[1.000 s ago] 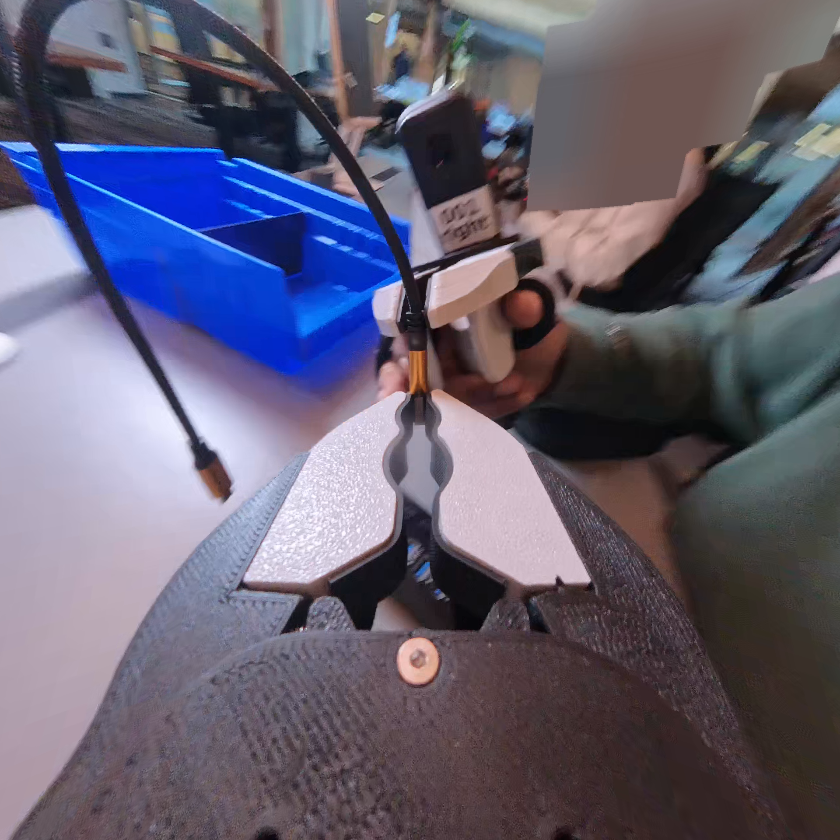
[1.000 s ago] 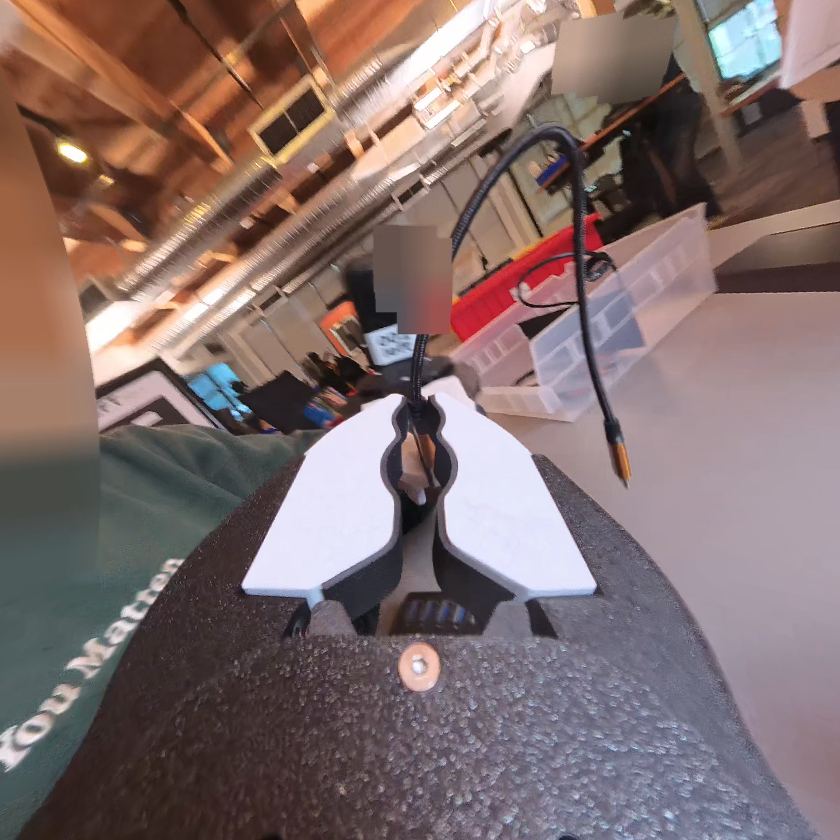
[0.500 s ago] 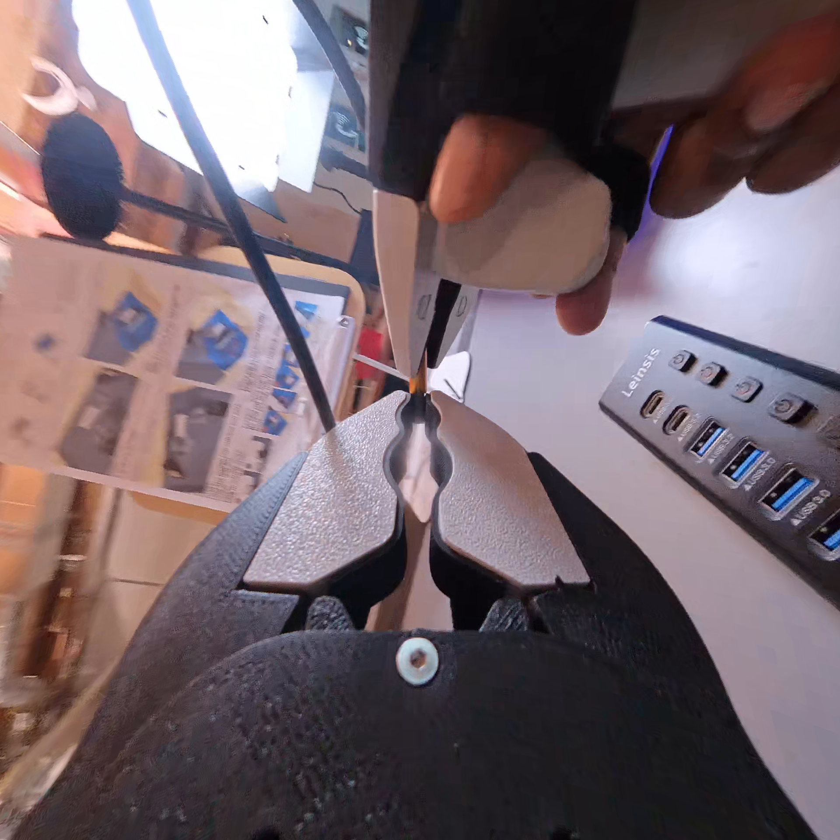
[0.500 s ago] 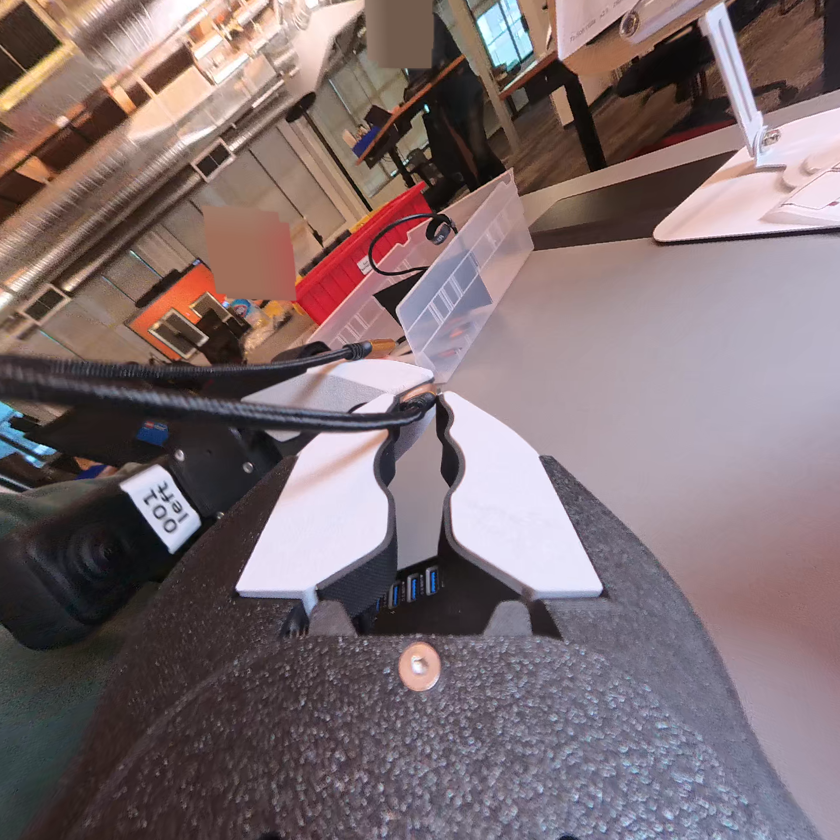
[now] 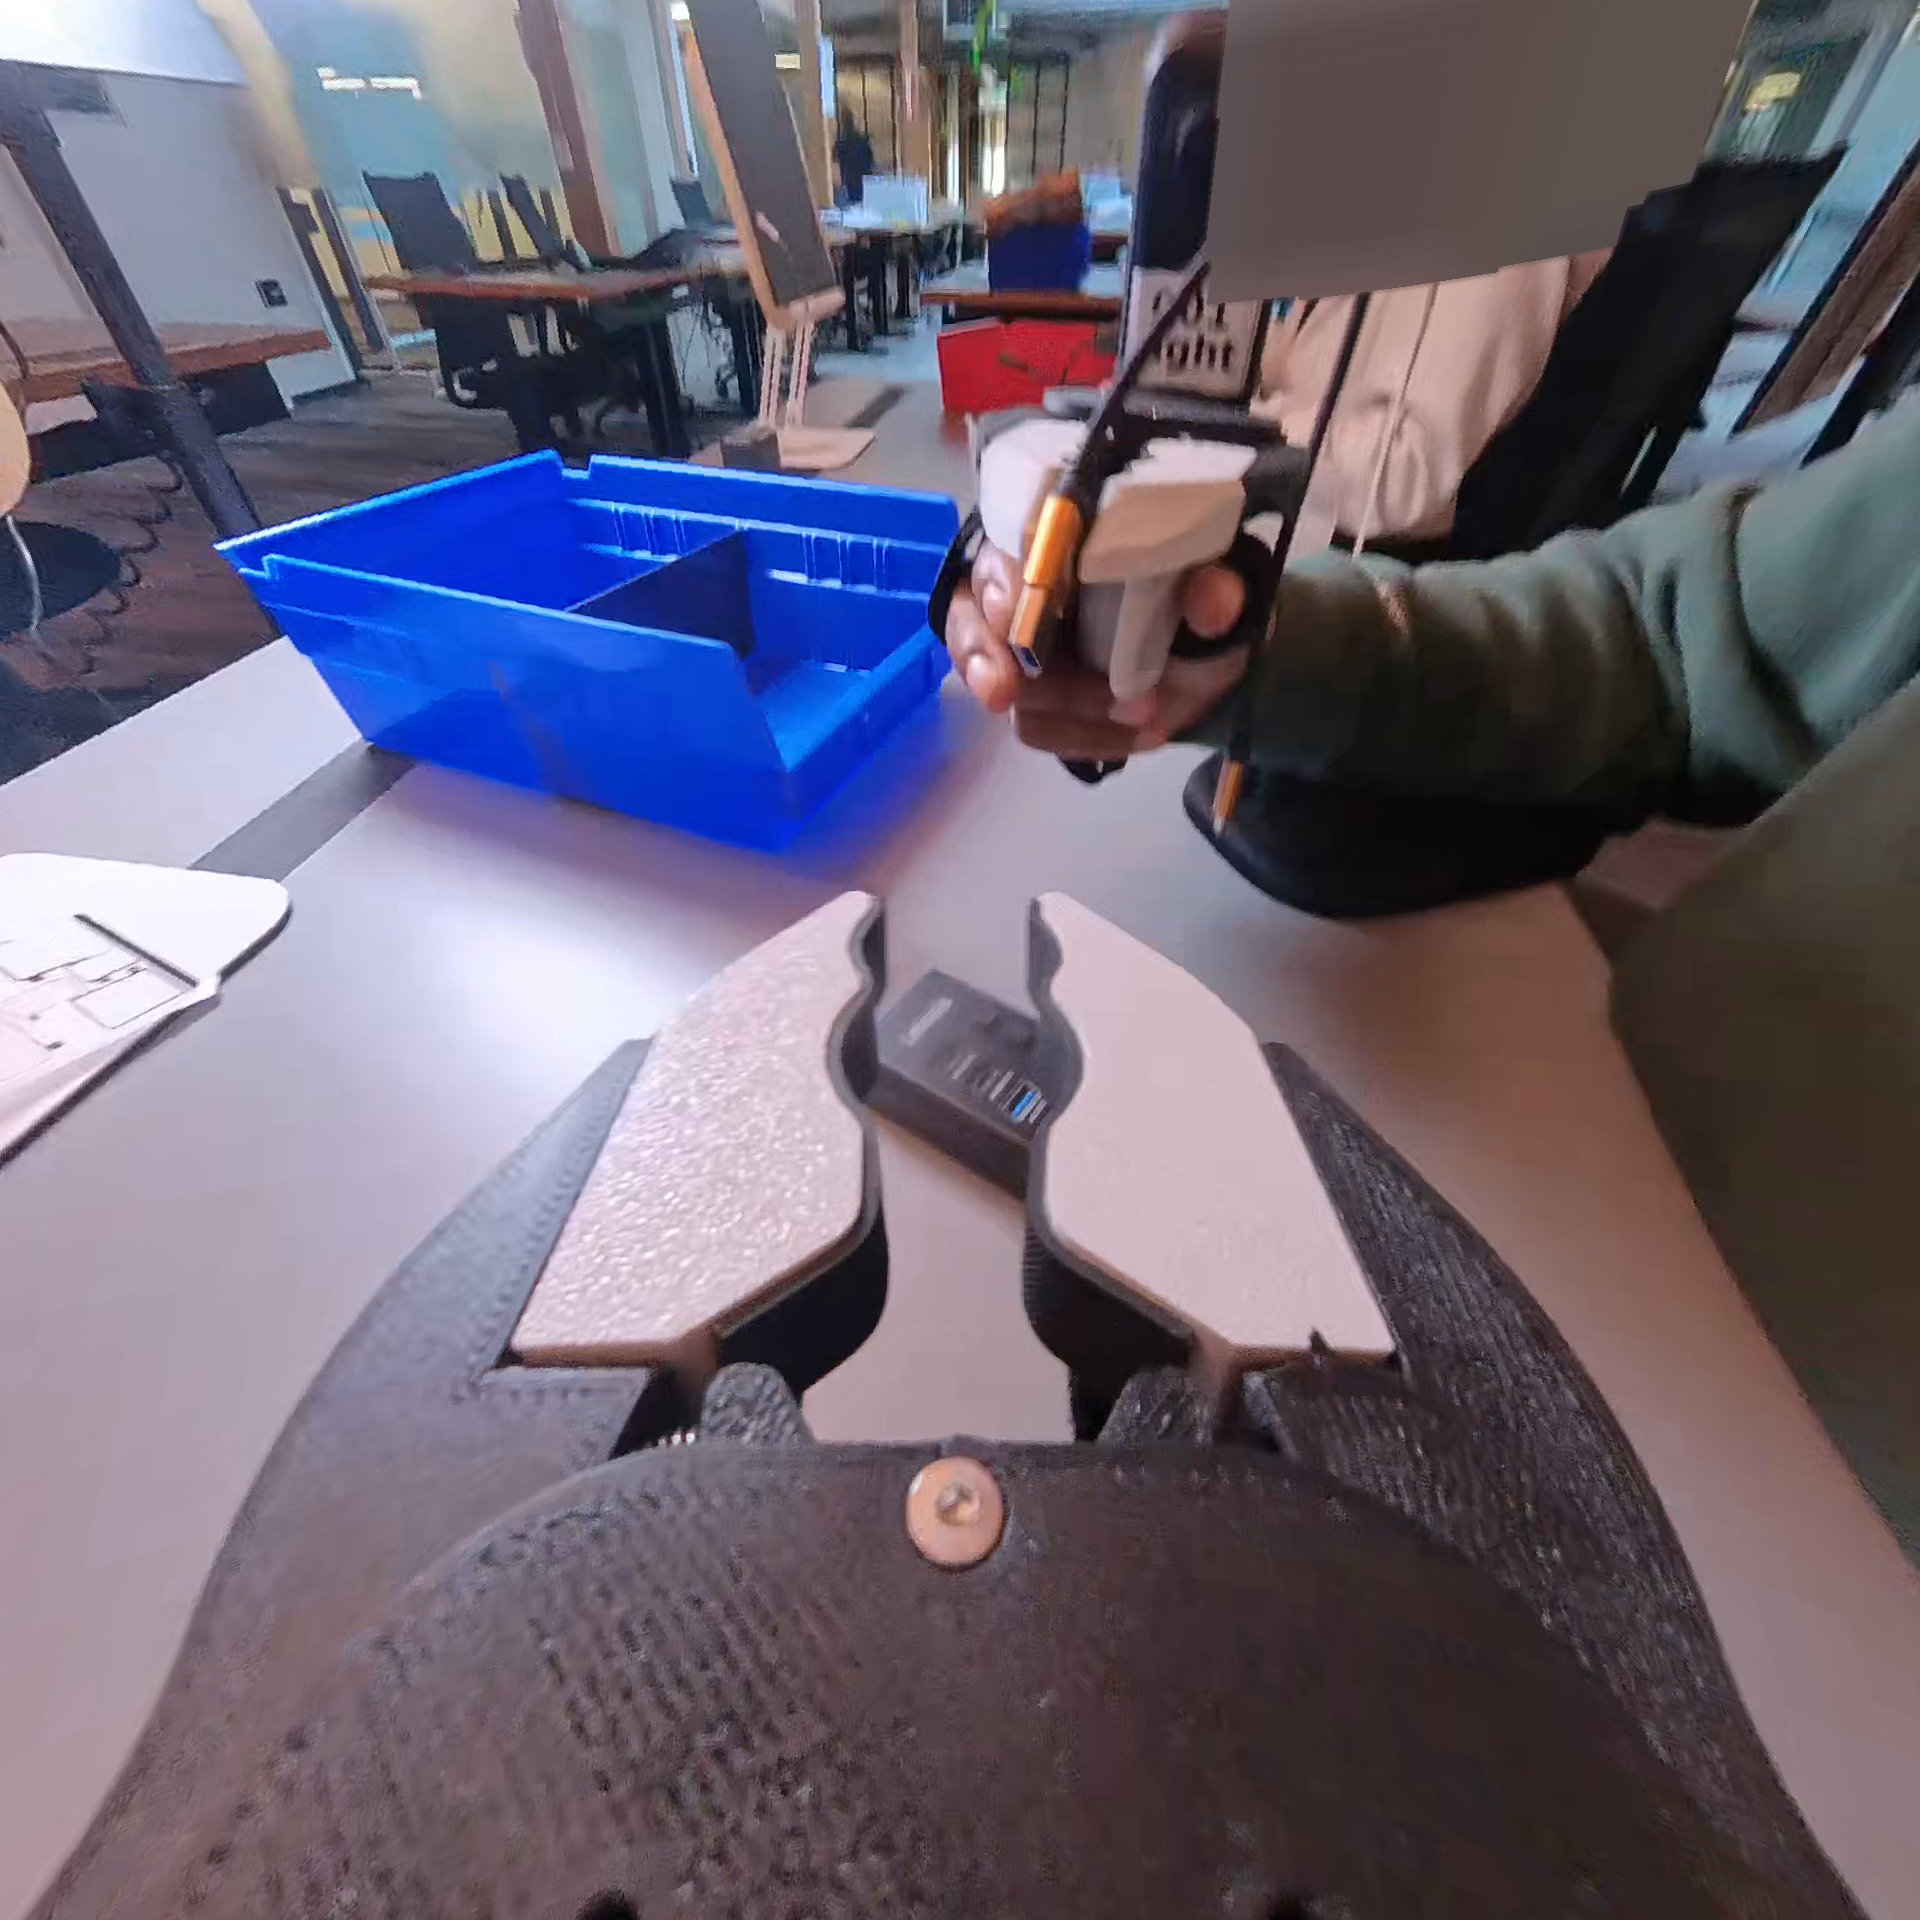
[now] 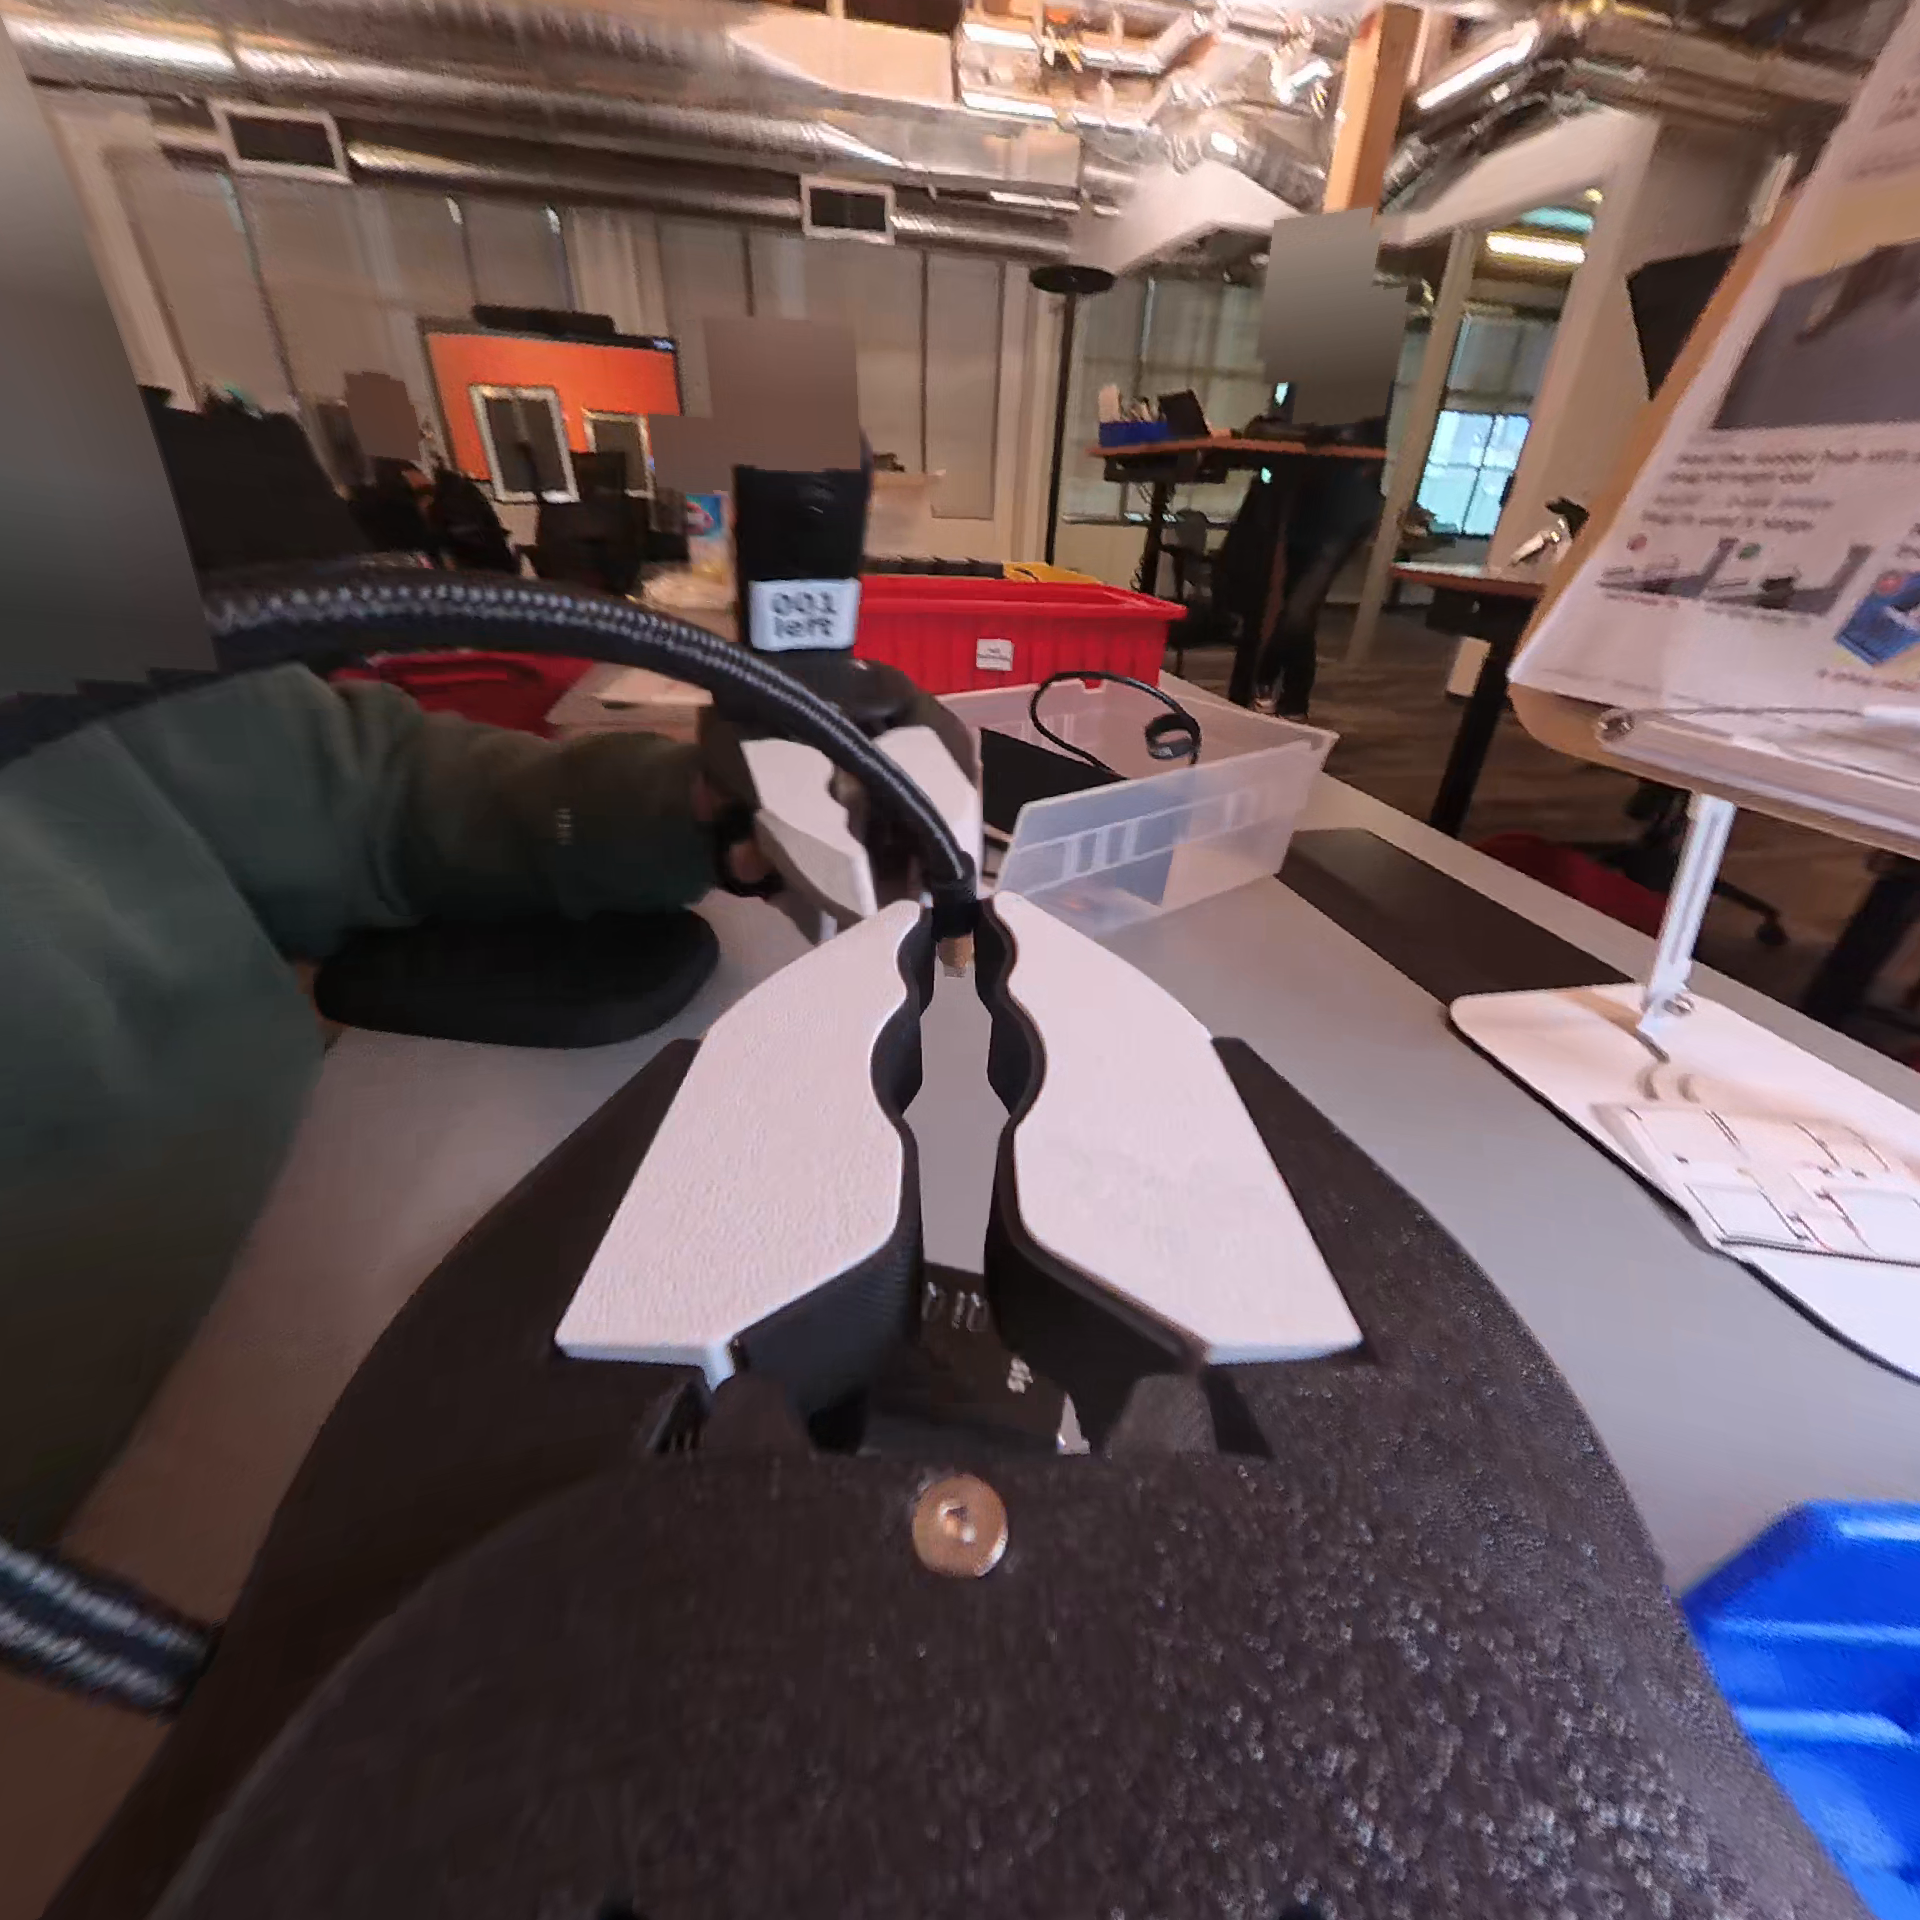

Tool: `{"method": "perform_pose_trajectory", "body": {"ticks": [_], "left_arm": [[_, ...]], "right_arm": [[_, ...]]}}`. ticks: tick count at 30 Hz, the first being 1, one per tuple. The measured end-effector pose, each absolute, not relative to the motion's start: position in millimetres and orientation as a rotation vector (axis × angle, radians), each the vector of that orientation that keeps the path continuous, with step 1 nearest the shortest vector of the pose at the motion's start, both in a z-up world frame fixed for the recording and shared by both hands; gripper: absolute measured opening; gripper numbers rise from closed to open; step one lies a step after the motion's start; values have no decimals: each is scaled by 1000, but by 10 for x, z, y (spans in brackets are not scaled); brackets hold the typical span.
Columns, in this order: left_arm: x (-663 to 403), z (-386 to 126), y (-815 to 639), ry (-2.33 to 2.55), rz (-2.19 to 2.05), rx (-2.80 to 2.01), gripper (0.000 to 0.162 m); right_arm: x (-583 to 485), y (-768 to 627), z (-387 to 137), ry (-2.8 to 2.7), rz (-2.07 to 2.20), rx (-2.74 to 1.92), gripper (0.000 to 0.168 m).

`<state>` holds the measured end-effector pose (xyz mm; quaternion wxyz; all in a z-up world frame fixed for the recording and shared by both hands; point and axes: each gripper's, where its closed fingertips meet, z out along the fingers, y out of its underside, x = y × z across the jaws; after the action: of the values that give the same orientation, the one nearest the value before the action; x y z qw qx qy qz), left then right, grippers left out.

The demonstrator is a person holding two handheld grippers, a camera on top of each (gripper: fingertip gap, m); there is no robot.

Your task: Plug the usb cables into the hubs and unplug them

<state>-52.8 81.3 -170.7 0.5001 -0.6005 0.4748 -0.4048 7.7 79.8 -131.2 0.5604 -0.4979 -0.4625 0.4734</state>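
Note:
My left gripper [image 5: 958, 925] is open and empty, low over the grey table. A black USB hub [image 5: 961, 1070] lies on the table between its fingers, its blue ports showing. My right gripper [image 5: 1086, 494] is farther off, up and to the right, shut on a gold USB plug [image 5: 1042, 566] that points down. In the right wrist view my right gripper [image 6: 956, 920] pinches that plug [image 6: 954, 943] at its tips. The black braided cable [image 6: 623, 634] arcs away to the left. The cable's other small gold end [image 5: 1226, 792] dangles below the hand. The left gripper [image 6: 862, 821] shows just beyond.
A blue bin [image 5: 623, 634] stands behind the hub. A clear bin [image 6: 1143, 821] with a black cable and a red bin [image 6: 1018, 634] stand farther off. A document stand's white base [image 6: 1662, 1091] is on the right. A black wrist pad [image 5: 1351, 847] lies under the right arm. Some 8 cm of space lies between my two pairs of fingers.
My left gripper has let go of the plug, opened and swung down over the hub. My right gripper has closed on the plug and now holds the cable alone.

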Motion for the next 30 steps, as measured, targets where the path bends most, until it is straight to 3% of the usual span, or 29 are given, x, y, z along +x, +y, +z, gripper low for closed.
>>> {"method": "perform_pose_trajectory", "body": {"ticks": [4,8,14,19,23,26,28,30], "left_arm": [[-239,-1652,542,1240,-939,-1317,38],[-161,-1579,393,1314,-828,-1236,5],[-313,-1675,484,1399,-640,-1320,4],[-367,-1844,516,1513,-529,-1385,4],[-283,-1988,423,1657,-487,-1422,4],[-177,-2032,396,1697,-488,-1427,4],[-112,-2037,399,1695,-501,-1420,4],[-88,-2056,407,1695,-490,-1418,4]], "right_arm": [[-116,533,-1322,-1171,1101,-1039,8],[-223,357,-1374,-1219,1137,-984,8],[-124,576,-1727,-1382,963,-1173,1],[263,871,-1700,-1385,875,-1335,20],[293,676,-1535,-1474,902,-1340,24],[79,418,-1728,-1665,836,-1366,28],[-60,364,-1946,-1765,725,-1381,28],[-139,410,-2055,-1782,638,-1370,18]]}}
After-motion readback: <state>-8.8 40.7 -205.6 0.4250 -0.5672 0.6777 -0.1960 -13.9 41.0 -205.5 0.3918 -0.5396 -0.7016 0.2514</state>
